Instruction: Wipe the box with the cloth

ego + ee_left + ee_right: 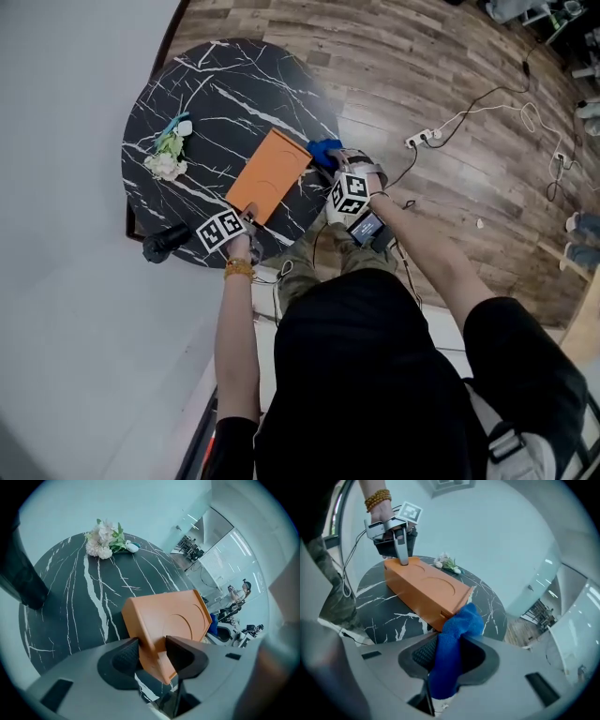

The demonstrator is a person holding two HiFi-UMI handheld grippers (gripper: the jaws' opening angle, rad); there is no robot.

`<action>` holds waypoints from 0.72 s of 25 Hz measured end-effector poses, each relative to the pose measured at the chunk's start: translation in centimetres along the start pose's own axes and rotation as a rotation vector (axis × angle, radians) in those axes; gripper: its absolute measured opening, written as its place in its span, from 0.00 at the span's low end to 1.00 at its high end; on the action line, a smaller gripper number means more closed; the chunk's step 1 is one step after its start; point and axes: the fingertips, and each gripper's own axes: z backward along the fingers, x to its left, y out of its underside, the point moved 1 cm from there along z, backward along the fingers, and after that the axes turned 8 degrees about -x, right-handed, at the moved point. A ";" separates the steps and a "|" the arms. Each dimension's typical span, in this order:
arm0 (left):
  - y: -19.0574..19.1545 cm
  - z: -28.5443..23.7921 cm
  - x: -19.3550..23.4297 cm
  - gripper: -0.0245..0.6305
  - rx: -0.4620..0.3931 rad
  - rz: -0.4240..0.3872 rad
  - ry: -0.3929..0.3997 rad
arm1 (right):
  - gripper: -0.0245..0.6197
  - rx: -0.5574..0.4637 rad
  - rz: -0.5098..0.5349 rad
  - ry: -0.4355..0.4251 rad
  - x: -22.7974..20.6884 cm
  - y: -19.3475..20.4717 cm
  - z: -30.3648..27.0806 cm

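Jaws: L gripper (152,652) grips box (173,616) corner, R gripper (448,652) cloth (461,623) (beside box).

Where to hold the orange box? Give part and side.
Probably grip the orange box by its near short end, coming from the near edge of the marble table: it is slim enough for jaws there, and the end by the blue cloth stays free.

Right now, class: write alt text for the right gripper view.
The right claw grips a blue cloth at the near end of an orange box on a black marble table; the left claw holds the far end.
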 end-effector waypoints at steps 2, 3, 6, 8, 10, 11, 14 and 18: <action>0.0 0.0 0.0 0.32 -0.008 0.001 -0.004 | 0.19 0.025 -0.088 0.040 0.9 -0.6 0.6; -0.1 0.0 0.0 0.32 -0.015 0.002 -0.005 | 0.19 0.032 -0.132 0.049 1.4 -0.8 0.7; -0.1 -0.1 -0.1 0.32 -0.041 0.011 0.000 | 0.19 0.044 -0.193 0.032 3.3 -1.6 0.5; 0.0 0.0 -0.1 0.32 -0.051 0.024 0.003 | 0.19 0.039 -0.188 -0.016 5.2 -2.5 0.1; 0.1 0.0 -0.1 0.31 -0.061 0.030 0.008 | 0.19 0.032 -0.187 -0.062 7.4 -3.7 -0.5; 0.1 0.0 -0.1 0.31 -0.068 0.031 0.010 | 0.19 0.029 -0.193 -0.081 8.4 -4.3 -0.7; 0.1 -0.1 -0.2 0.31 -0.094 0.045 0.015 | 0.19 0.015 -0.189 -0.146 10.9 -6.0 -1.1; 0.3 0.1 -0.2 0.31 -0.135 0.060 0.029 | 0.19 -0.002 -0.139 -0.241 14.1 -8.1 -1.2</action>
